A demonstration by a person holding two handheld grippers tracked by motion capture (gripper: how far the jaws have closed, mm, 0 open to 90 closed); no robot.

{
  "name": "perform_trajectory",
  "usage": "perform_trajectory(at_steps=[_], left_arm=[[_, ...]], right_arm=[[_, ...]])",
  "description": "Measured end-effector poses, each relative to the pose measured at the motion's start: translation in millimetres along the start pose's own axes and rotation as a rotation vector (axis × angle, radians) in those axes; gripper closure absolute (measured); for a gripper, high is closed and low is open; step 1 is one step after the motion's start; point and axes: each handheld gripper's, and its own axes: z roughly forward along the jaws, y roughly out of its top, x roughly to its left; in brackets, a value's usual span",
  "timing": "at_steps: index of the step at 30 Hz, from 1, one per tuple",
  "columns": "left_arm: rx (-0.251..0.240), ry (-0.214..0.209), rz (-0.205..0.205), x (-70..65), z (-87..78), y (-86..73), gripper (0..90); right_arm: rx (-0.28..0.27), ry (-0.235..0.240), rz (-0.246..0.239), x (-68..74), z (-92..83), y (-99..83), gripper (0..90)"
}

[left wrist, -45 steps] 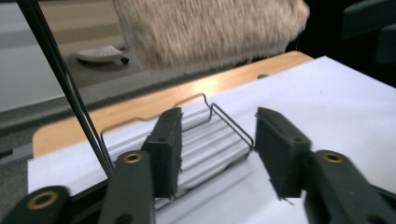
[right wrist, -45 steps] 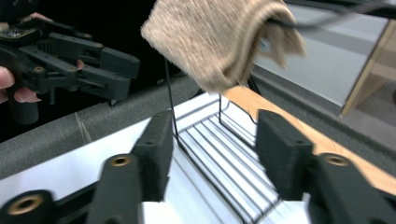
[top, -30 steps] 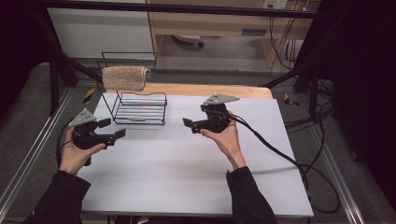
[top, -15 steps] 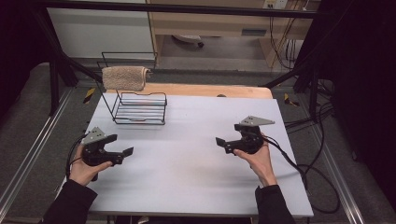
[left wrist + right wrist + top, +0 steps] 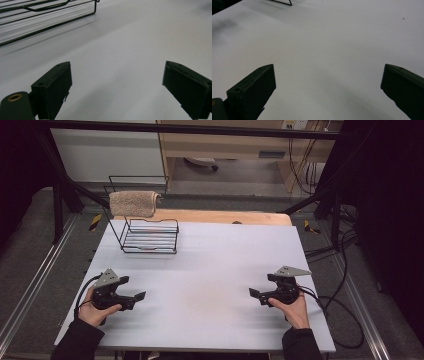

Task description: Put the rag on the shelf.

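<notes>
Hands come in from the bottom edge of the high view, each in a dark sleeve and each holding a gripper low over the near part of the white table (image 5: 210, 270). The left gripper (image 5: 141, 296) sits near the table's left edge with its jaws pointing toward the middle; the right gripper (image 5: 253, 293) sits near the right edge, pointing back toward the left one, and the two are well apart with bare tabletop between them. A grey three-cornered plate tops each gripper, and a black cable trails from each one.

Both grippers stand wide open, their jaws having just been opening, with nothing between them. In the left gripper view (image 5: 116, 85) the two black jaws frame plain white table surface, and in the right gripper view (image 5: 328, 87) the same holds.

Farther off, at the left back part of the table, stands a black wire rack (image 5: 149, 236); its lower bars also cross the top left of the left gripper view (image 5: 47, 15). A beige towel (image 5: 133, 203) hangs folded over the rack's upper rail. Behind the white top a wooden board (image 5: 220, 216) runs along the far edge.
</notes>
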Motion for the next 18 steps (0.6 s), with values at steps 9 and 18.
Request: perform_trajectory(at_steps=[9, 18], left_arm=[[0.022, -0.006, 0.020, -5.3, 4.4, -7.9, 9.1], [0.016, -0.003, 0.022, -5.2, 3.2, -11.4, 9.0]], right_arm=[[0.000, 0.026, 0.015, -10.7, -13.4, -30.8, 0.4], [0.008, 0.038, 0.000, -6.9, -16.8, -35.9, 0.4]])
